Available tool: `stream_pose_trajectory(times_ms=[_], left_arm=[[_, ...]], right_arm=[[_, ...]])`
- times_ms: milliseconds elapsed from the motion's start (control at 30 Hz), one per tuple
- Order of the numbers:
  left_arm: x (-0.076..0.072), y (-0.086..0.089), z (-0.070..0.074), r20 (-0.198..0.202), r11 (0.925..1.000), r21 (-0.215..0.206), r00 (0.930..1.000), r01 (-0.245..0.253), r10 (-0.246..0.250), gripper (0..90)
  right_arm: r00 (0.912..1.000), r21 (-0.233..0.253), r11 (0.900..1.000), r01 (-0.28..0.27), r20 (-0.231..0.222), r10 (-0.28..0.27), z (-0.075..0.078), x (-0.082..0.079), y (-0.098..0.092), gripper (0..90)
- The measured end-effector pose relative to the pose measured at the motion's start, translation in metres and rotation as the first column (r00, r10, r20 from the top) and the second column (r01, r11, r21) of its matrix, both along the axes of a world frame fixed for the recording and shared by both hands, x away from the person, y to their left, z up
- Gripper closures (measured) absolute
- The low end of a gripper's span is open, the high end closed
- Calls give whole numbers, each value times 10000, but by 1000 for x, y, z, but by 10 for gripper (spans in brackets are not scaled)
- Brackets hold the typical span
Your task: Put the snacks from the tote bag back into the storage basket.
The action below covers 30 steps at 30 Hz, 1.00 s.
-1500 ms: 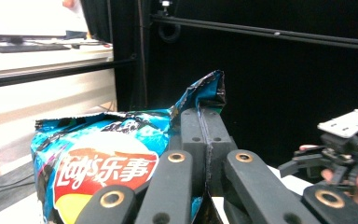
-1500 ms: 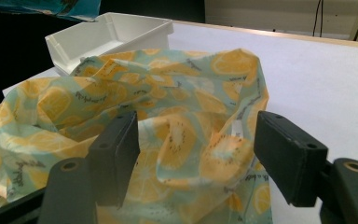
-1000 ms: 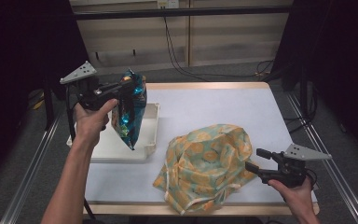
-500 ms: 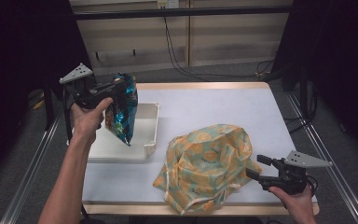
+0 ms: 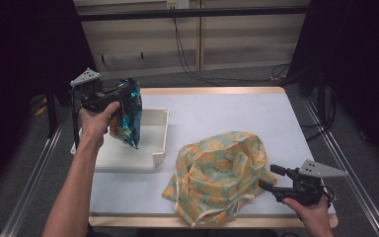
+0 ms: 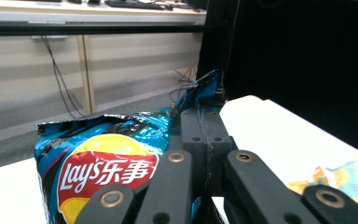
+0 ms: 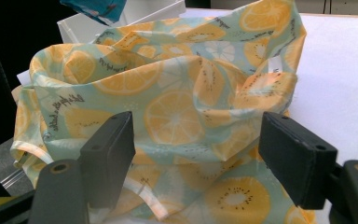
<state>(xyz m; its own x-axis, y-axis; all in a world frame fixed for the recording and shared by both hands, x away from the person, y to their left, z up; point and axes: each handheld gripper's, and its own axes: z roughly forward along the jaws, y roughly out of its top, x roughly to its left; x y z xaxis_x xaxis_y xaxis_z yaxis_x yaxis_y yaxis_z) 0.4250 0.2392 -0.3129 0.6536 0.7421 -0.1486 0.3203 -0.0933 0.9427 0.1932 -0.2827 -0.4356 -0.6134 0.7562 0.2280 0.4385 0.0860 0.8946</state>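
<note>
Risk, judged from this frame: the left gripper point(image 5: 123, 90) has its jaws pressed together on the top seam of the Lay's chip bag point(image 5: 127, 114) near one corner, so the bag hangs tilted and free; the foil could slip out or tear further at the already ragged top edge seen in the left gripper view point(image 6: 121, 154), dropping it onto the white tray point(image 5: 161, 143) or off the table's left edge. A second risk lies with the fruit-print cloth bag point(image 5: 220, 173): it sits slumped near the front edge of the table point(image 5: 237, 111), mouth collapsed, so the chip bag may land on folded fabric rather than go inside unless the opening is lifted. The right gripper point(image 7: 196, 158) has its jaws spread wide, holding nothing, just short of the cloth bag's near side, at the table's front right corner in the high view point(image 5: 271, 180). The chip bag hangs directly under the left gripper, above the tray at the table's left edge, well apart from the cloth bag.
</note>
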Motion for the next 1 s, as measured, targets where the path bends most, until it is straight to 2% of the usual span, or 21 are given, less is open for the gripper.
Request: stream_pose_trajectory(times_ms=[267,333,533,767,867,1000], left_arm=[[20,-13,-18,-315,9992,289,9991,-276,285,900],[25,-15,-22,-411,9993,203,9986,-321,329,900],[35,-25,-34,-347,9985,167,9980,-520,526,900],[37,-19,-32,-15,9931,-193,9933,-1157,1157,900],[38,-19,-34,-23,9938,-104,9939,-1107,1106,898],[41,-27,-43,-61,9955,-65,9955,-944,944,887]], right_arm=[[9999,37,10000,-67,-82,68,-2,4,2,267],[9999,10,10000,-74,-128,74,-3,5,1,266],[9997,47,9999,-90,-214,91,-5,6,-1,268],[9997,-17,9999,-136,-211,136,-6,6,-1,268],[9996,-19,9999,-144,-258,144,-7,7,0,267],[9996,-56,9999,-134,-260,133,-6,8,0,267]])
